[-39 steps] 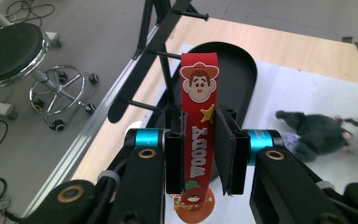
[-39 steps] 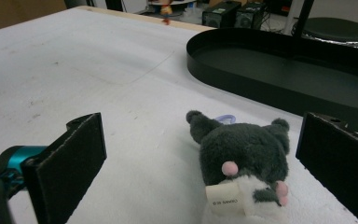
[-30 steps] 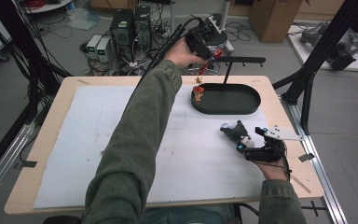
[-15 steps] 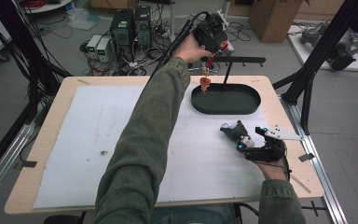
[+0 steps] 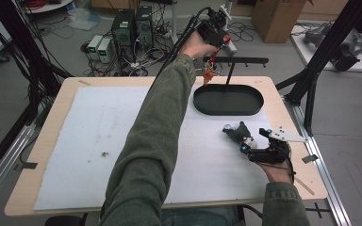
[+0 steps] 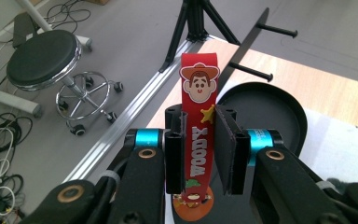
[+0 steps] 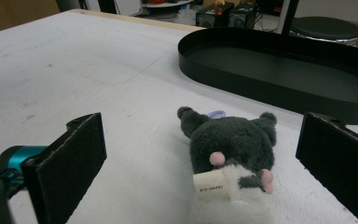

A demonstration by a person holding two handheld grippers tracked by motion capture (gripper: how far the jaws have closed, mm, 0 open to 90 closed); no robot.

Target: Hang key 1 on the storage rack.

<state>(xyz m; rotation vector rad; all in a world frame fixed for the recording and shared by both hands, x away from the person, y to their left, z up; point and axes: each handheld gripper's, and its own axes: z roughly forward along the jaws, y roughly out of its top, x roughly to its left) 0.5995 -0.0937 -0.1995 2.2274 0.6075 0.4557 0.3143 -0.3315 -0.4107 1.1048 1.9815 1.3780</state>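
My left gripper (image 6: 199, 154) clenched on red strap (image 6: 198, 135), mid-length, charm dangling below jaws, rack pegs (image 6: 251, 71) just ahead. Strap seemed light, floppy; loop end best kept free. My right gripper (image 7: 200, 154) released, grey plush (image 7: 235, 140) between jaws; soft, squashy.

Red cartoon-cowboy strap (image 6: 197, 135), dark grey plush (image 7: 233, 140), black tray (image 5: 228, 100)

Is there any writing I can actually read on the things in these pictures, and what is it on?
"WOODY" runs lengthwise down the red cartoon cowboy strap clamped in the left gripper.
The white tag on the grey plush toy between the open right gripper's jaws reads roughly "© '21 SANRIO"; its small print is hard to confirm.
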